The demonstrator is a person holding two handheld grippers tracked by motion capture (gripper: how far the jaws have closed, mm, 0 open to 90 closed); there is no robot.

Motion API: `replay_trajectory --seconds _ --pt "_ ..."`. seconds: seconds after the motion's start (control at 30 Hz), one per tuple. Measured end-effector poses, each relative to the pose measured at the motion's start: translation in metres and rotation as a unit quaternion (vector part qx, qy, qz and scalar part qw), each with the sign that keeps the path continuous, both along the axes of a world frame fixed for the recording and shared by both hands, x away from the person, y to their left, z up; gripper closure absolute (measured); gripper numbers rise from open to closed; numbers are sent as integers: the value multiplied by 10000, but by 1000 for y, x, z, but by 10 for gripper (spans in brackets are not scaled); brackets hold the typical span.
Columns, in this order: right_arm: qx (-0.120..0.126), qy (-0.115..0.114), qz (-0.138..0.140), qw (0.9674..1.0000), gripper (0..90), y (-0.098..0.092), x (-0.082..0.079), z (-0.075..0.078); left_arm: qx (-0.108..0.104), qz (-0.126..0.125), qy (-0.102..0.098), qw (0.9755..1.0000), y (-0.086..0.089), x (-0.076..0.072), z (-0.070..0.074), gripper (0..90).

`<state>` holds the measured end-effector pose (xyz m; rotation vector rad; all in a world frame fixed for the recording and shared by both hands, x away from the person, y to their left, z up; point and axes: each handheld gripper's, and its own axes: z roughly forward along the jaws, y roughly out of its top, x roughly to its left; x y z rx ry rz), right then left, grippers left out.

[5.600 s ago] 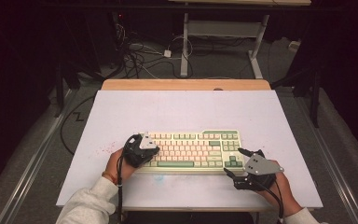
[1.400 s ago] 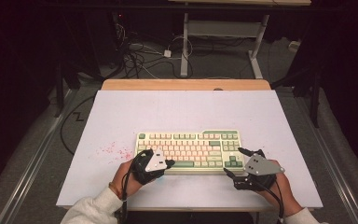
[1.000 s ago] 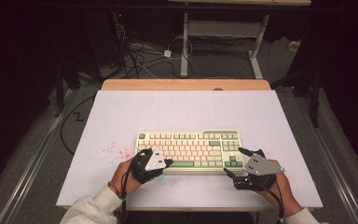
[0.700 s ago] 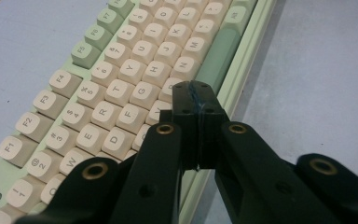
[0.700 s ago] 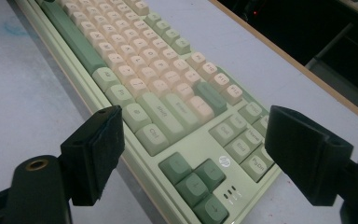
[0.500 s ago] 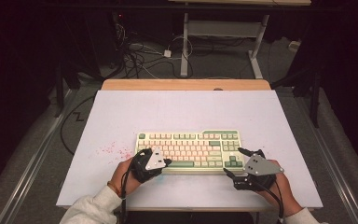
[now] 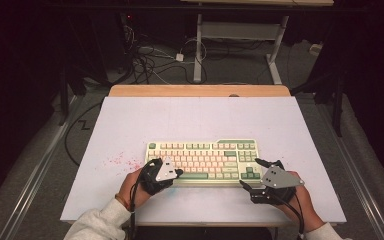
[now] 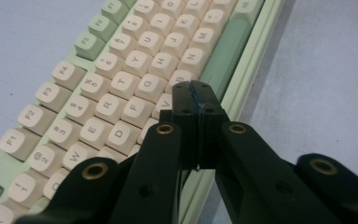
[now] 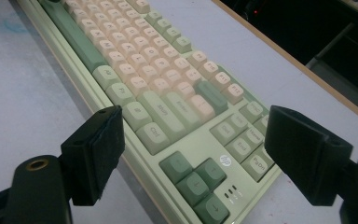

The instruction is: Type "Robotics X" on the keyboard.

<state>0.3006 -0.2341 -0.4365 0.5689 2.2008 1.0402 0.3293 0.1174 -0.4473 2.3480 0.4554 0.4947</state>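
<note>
A cream and green keyboard (image 7: pixel 202 160) lies on the white table, near its front edge. My left gripper (image 7: pixel 177 172) is at the keyboard's front left, its jaws shut with nothing between them. In the left gripper view its closed tips (image 8: pixel 196 95) stand over the bottom letter row of the keyboard (image 8: pixel 121 84), beside the green space bar; I cannot tell whether they touch a key. My right gripper (image 7: pixel 250 173) is open at the front right corner. In the right gripper view its jaws (image 9: pixel 200 156) stand either side of the arrow-key corner of the keyboard (image 9: pixel 168 70), apart from it.
The white table top (image 7: pixel 205 115) has faint red specks (image 7: pixel 115 161) left of the keyboard and a wooden strip (image 7: pixel 200 91) along its far edge. Cables (image 7: pixel 150 60) and a desk leg (image 7: pixel 197 45) lie on the floor beyond.
Several seconds ago my left gripper was at the keyboard's left end; it now sits further right along the front edge. Over the last second nothing has moved.
</note>
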Motion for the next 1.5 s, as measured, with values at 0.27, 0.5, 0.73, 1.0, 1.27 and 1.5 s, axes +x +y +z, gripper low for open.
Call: replay_trajectory --seconds 0.27,0.5,0.73,1.0,1.27,1.5 --pt "-13 -9 3 10000 206 0 0 0 19 12 -15 10000 -1 1 0 873" --pt "-20 -3 9 10000 206 0 0 0 -13 43 -30 10000 1 2 1 873" --pt "-45 -24 27 10000 206 2 -1 0 44 15 -12 10000 -2 2 0 873" --pt "-31 52 1 10000 210 1 0 -1 78 19 -44 10000 -3 2 0 874" --pt "159 146 44 9998 339 0 1 1 -318 177 -289 9989 13 -2 19 873" --pt "319 309 167 9989 770 -3 3 4 -378 284 -363 9982 22 -3 21 839"
